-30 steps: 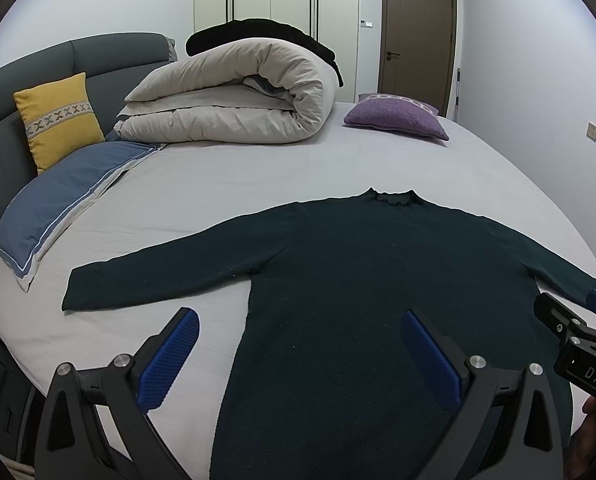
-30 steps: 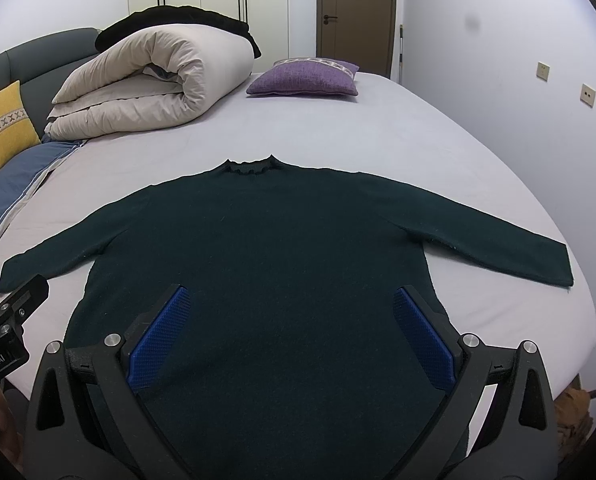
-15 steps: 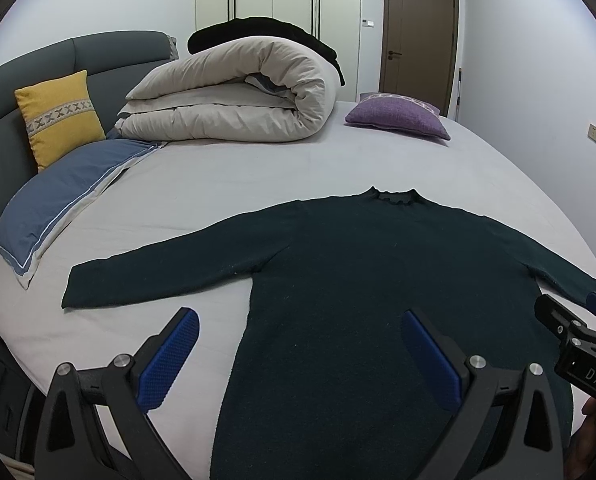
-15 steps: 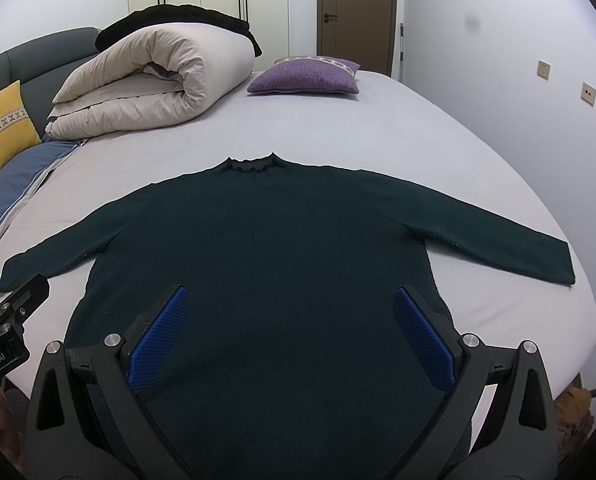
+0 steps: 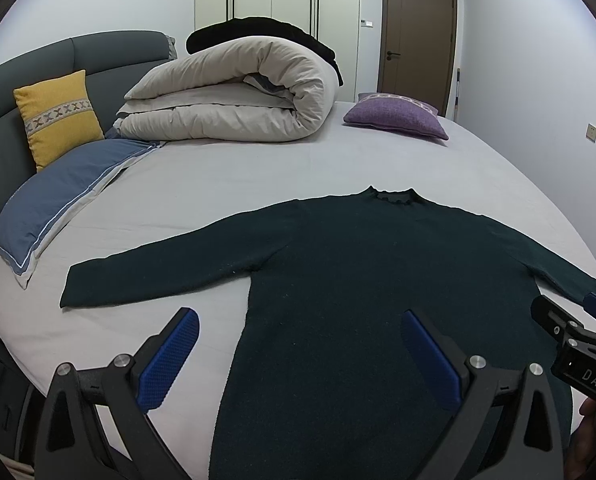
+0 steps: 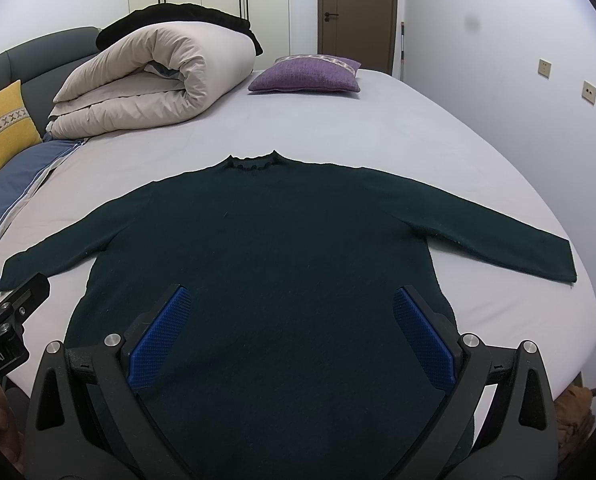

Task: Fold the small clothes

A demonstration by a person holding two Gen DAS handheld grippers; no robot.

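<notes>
A dark green long-sleeved sweater [image 5: 378, 280] lies flat on the bed, collar away from me, both sleeves spread out; it also shows in the right wrist view [image 6: 282, 248]. My left gripper [image 5: 298, 344] is open and empty, held above the sweater's left side near the hem. My right gripper [image 6: 290, 328] is open and empty, held above the sweater's lower body. The right gripper's body shows at the right edge of the left wrist view [image 5: 574, 344]. The left gripper's body shows at the left edge of the right wrist view [image 6: 6, 320].
The bed sheet [image 5: 238, 184] is light grey. A rolled beige duvet [image 5: 234, 96] lies at the far side, a purple cushion [image 5: 398, 116] beside it. A yellow cushion [image 5: 58, 116] and a blue pillow [image 5: 62, 196] lie at the left. The bed's right edge [image 6: 578, 312] drops off.
Both views have shifted only very slightly. The sweater has not moved and both grippers stay open.
</notes>
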